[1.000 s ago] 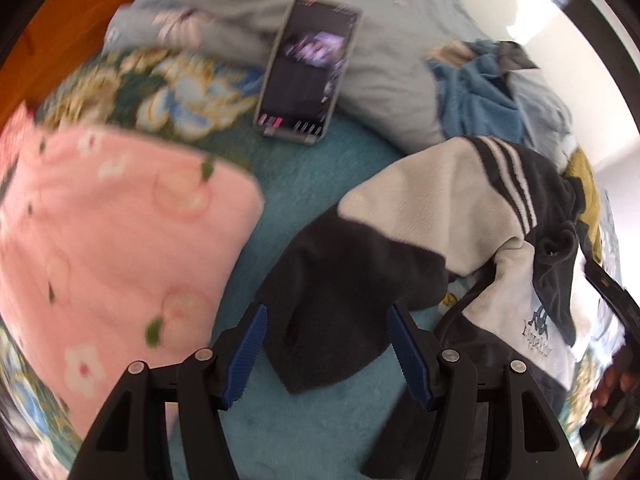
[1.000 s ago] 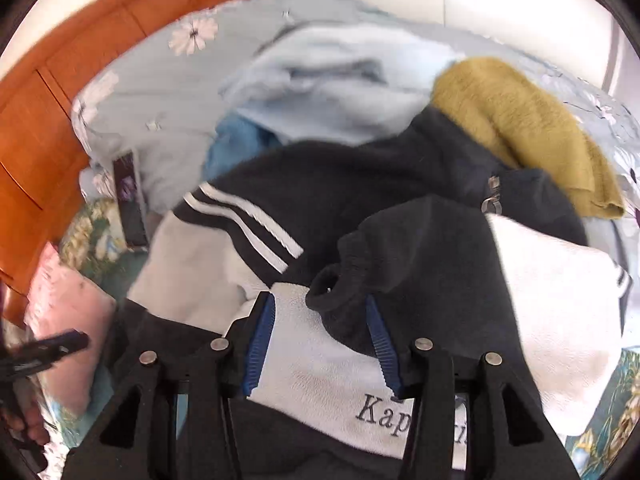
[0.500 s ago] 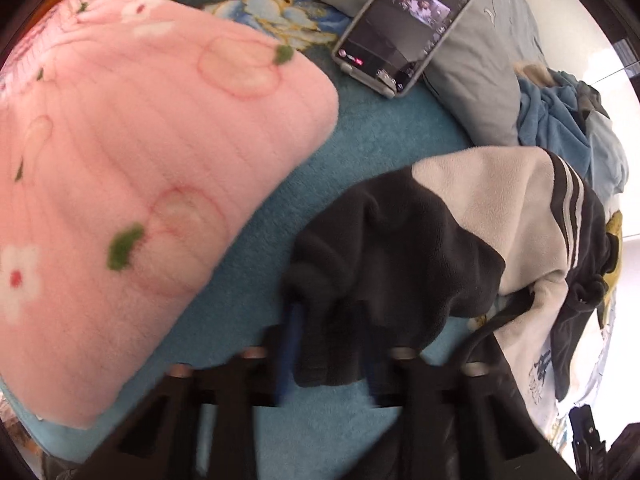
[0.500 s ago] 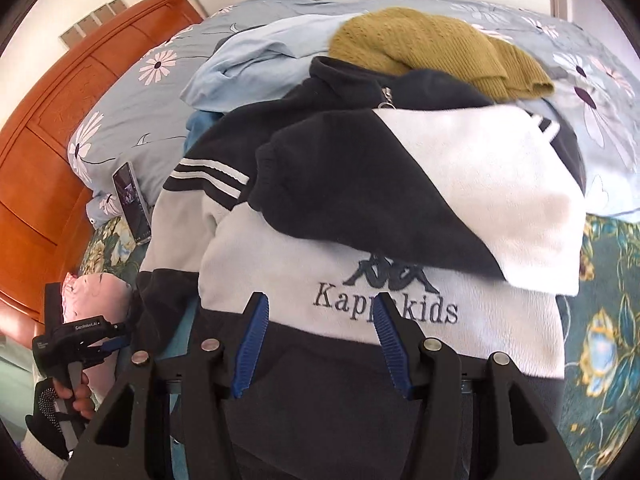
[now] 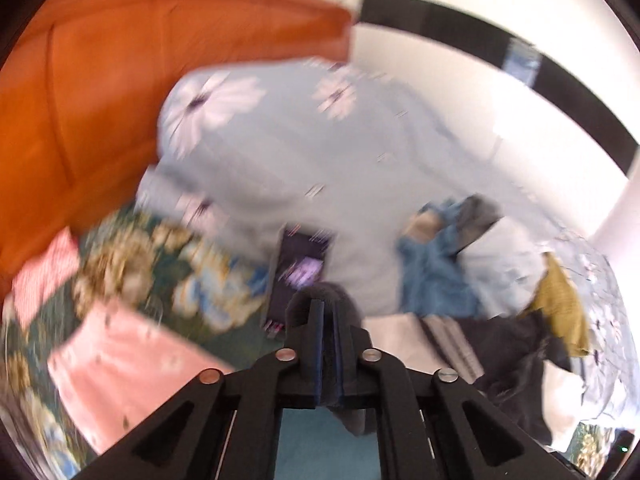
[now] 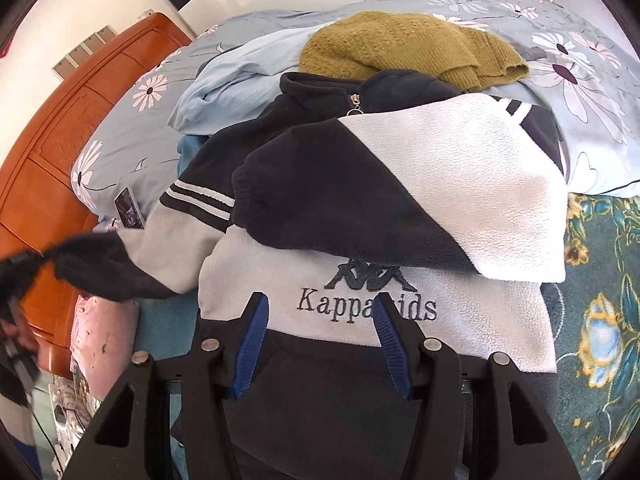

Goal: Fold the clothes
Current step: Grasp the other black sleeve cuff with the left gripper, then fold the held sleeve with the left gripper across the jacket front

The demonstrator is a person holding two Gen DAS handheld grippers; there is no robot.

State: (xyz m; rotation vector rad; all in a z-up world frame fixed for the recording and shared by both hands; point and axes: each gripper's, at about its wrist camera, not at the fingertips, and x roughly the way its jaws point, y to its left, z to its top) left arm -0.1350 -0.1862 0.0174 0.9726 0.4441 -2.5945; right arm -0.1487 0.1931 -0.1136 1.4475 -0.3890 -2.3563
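Note:
A black and white Kappa kids fleece jacket [image 6: 400, 288] lies on the bed, one sleeve [image 6: 420, 188] folded across its chest. My right gripper [image 6: 320, 320] is open and empty, hovering over the jacket's lower front. My left gripper [image 5: 326, 336] is shut on the dark cuff [image 5: 324, 300] of the other sleeve and holds it lifted; that raised cuff [image 6: 92, 264] also shows at the left of the right wrist view. The left wrist view is blurred by motion.
A pile with a mustard knit [image 6: 408, 48] and light blue clothes [image 6: 240, 76] lies behind the jacket. A phone [image 5: 300, 272] leans on the floral duvet [image 5: 280, 152]. A folded pink garment [image 5: 132, 364] lies at the left, by the orange wooden headboard [image 6: 52, 148].
My left gripper has closed on the sleeve cuff and lifted it off the bed, swinging upward. My right gripper has pulled back from the folded sleeve toward the jacket's hem, still open.

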